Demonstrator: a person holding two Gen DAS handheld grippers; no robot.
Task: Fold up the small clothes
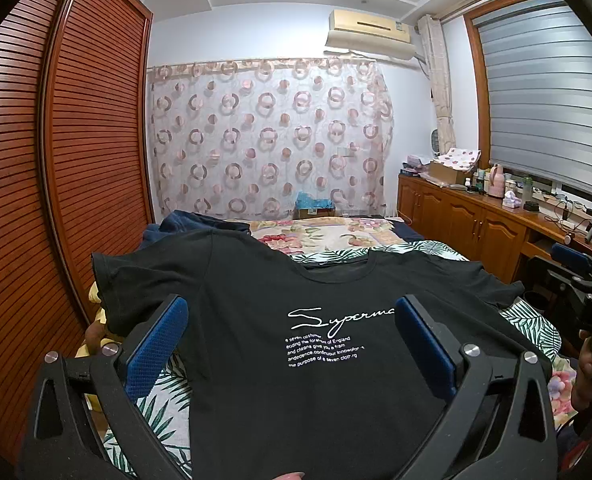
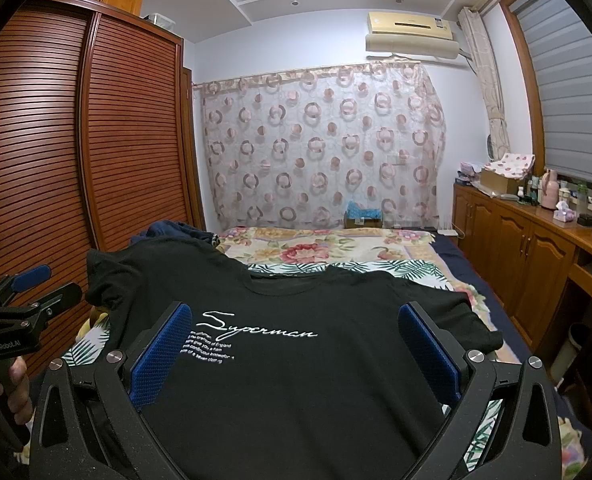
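nearest to me in the left wrist view, my left gripper [image 1: 290, 344] fills the bottom of the frame with its blue-padded jaws standing wide apart, clamped on nothing. the black t-shirt [image 1: 308, 380] lies spread between and beyond them, front up, white script print at the centre of the frame, its collar toward the far end. in the right wrist view my right gripper [image 2: 294, 354] sits the same way, jaws apart and empty, the same shirt [image 2: 296, 380] spread beneath the gap. each gripper shows in the other's camera: the right one at the right edge of the left view, the left one at the left edge of the right view, each with a hand [image 2: 16, 384] on its grip.

the shirt lies on a leaf-print sheet [image 1: 156, 408] on the bed, its sleeves spread to both sides. beyond the collar comes a floral quilt [image 2: 320, 250], with a dark blue garment [image 2: 176, 230] heaped at the quilt's left. a slatted wooden wardrobe [image 1: 76, 140] takes the left of the frame, a wooden cabinet [image 2: 528, 240] the right, and a circle-patterned curtain [image 1: 268, 136] hangs on the far wall, with an air conditioner [image 1: 370, 32] above it.
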